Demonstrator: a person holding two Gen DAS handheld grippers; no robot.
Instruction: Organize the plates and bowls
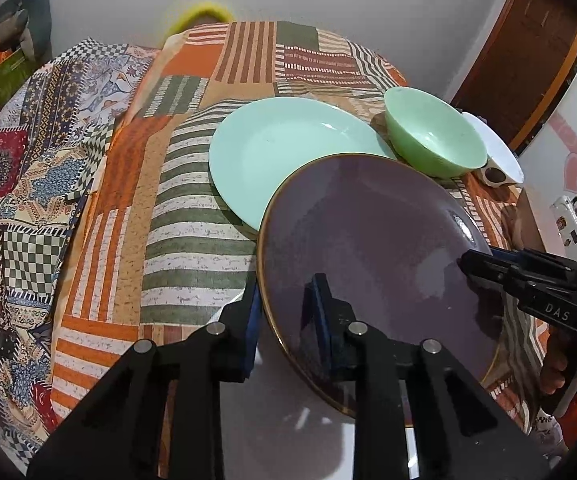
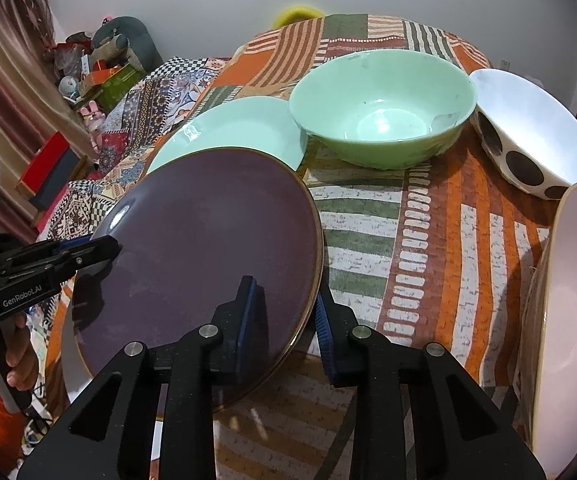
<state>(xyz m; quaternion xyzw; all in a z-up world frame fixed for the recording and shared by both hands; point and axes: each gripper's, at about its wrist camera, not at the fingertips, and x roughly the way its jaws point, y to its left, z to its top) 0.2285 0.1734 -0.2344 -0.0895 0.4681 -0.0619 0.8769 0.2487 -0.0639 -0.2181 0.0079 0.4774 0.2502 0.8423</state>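
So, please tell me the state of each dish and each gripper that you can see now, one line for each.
purple plate: gripped at both edges, near side lifted, overlapping the mint plate
mint plate: flat on the cloth, empty
green bowl: upright, empty
white dotted bowl: tilted, empty
pink bowl: at the picture's edge, empty
left gripper: shut on the purple plate's rim
right gripper: shut on the purple plate's rim

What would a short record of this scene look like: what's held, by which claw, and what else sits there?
held: purple plate, lifted and tilted
left claw: shut on the plate's rim
right claw: shut on the opposite rim
behind it: mint plate, green bowl
right side: spotted white bowl, pale pink dish
surface: striped patchwork cloth
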